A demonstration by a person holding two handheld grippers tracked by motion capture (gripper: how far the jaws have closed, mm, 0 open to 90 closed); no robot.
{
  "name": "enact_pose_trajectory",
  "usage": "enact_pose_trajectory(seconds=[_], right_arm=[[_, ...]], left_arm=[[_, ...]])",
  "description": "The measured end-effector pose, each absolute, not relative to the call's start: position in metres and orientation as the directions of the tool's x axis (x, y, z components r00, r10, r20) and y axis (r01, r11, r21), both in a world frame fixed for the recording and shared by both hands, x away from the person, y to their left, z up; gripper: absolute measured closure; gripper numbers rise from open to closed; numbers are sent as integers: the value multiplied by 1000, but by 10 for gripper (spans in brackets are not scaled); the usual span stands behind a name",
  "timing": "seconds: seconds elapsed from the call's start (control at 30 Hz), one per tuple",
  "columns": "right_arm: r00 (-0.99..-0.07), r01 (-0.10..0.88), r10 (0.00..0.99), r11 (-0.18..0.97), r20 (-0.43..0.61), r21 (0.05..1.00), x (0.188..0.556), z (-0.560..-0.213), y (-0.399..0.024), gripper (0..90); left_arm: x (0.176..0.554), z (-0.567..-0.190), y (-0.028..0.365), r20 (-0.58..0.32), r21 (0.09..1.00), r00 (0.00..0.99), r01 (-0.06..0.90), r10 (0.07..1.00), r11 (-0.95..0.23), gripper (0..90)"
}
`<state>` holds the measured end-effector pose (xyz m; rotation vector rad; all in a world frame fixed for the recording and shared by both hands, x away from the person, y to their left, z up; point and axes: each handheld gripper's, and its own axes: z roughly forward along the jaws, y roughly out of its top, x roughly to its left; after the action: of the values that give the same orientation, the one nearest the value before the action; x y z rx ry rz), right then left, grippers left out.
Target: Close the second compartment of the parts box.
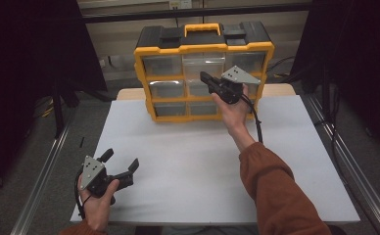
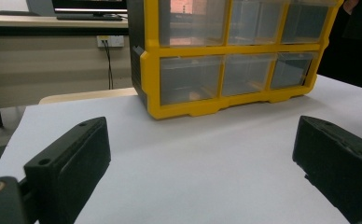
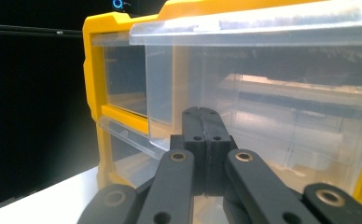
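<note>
High view shows one yellow organiser [image 1: 203,73] standing upright at the far side of the white bench [image 1: 202,161], with nine clear drawers in three rows. One drawer [image 1: 203,66], top row, middle, juts out. The right hand-held gripper [image 1: 208,81] sits at its front, jaws pressed together with nothing visibly pinched. The drawer looks light, stiff, slippery and thin-walled; its front lip is probably the best hold. The left hand-held gripper [image 1: 122,166] rests near the front edge, jaws apart.
</note>
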<state>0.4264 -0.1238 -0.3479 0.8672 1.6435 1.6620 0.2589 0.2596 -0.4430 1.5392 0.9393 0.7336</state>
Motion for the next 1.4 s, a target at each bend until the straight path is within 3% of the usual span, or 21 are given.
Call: enact_pose_trajectory(seconds=[1.4], right_arm=[[-563, 19, 826, -7, 16, 1000, 445, -343, -121, 900]], left_arm=[[259, -443, 260, -37, 984, 489, 172, 872, -55, 42]])
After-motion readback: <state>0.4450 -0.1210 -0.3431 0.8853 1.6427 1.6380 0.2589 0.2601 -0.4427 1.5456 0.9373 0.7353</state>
